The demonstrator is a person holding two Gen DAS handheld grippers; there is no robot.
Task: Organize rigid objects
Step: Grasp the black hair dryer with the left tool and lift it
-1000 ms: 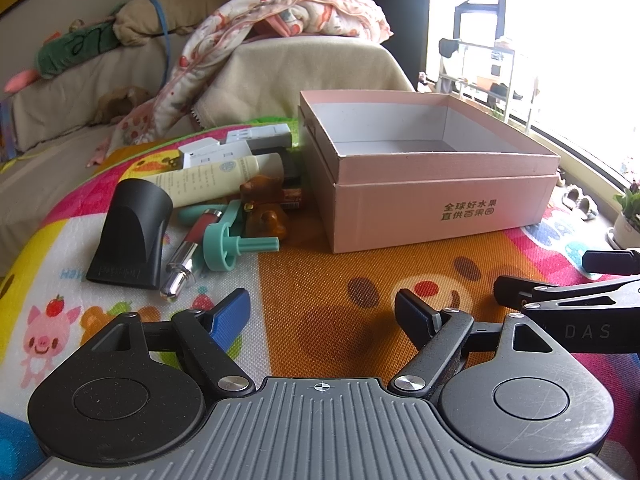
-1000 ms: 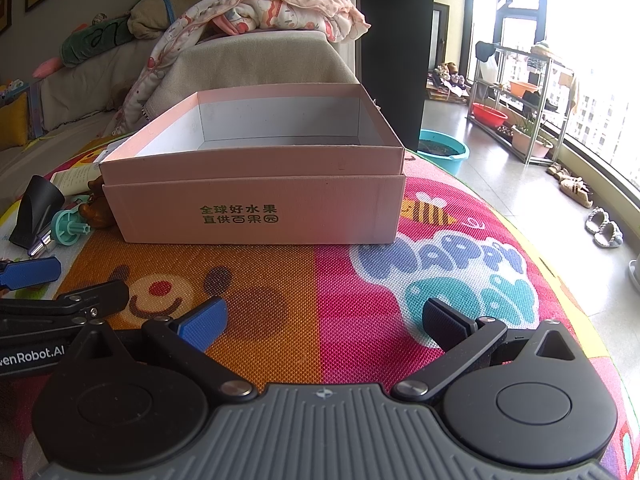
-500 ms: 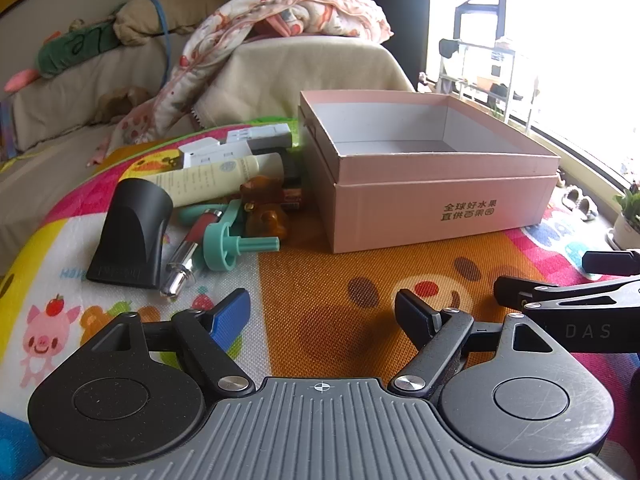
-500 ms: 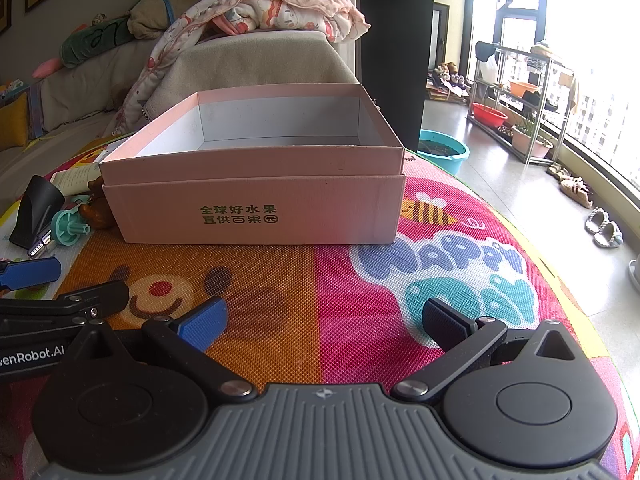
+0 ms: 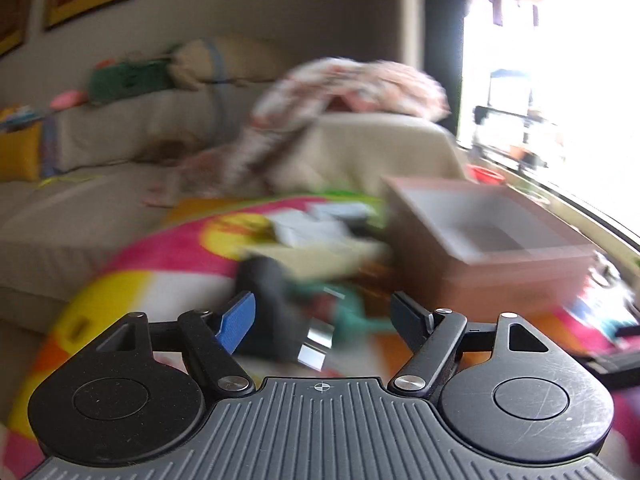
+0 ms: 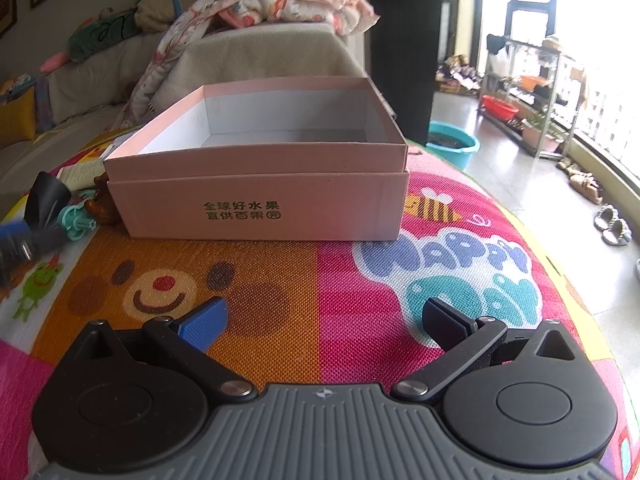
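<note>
An open pink cardboard box (image 6: 260,184) stands on the colourful play mat (image 6: 320,280), its white inside empty; it also shows in the blurred left wrist view (image 5: 492,256). Left of the box lie a black nozzle (image 6: 44,196), a teal plastic piece (image 6: 76,218), a brown figure (image 6: 102,204) and a cream tube (image 6: 82,170). My left gripper (image 5: 324,316) is open and empty, close over the black nozzle (image 5: 272,300) and the teal piece (image 5: 352,316). My right gripper (image 6: 324,320) is open and empty, low over the mat in front of the box.
A beige sofa (image 6: 100,68) with a heaped blanket (image 6: 280,0) and cushions stands behind the mat. To the right are bare floor, a teal basin (image 6: 452,144), a shelf rack (image 6: 532,92) and slippers (image 6: 612,224). White cartons (image 5: 312,224) lie behind the tube.
My left gripper has swung left and forward toward the pile of objects, blurring its view. The right gripper has risen a little. Both stay open.
</note>
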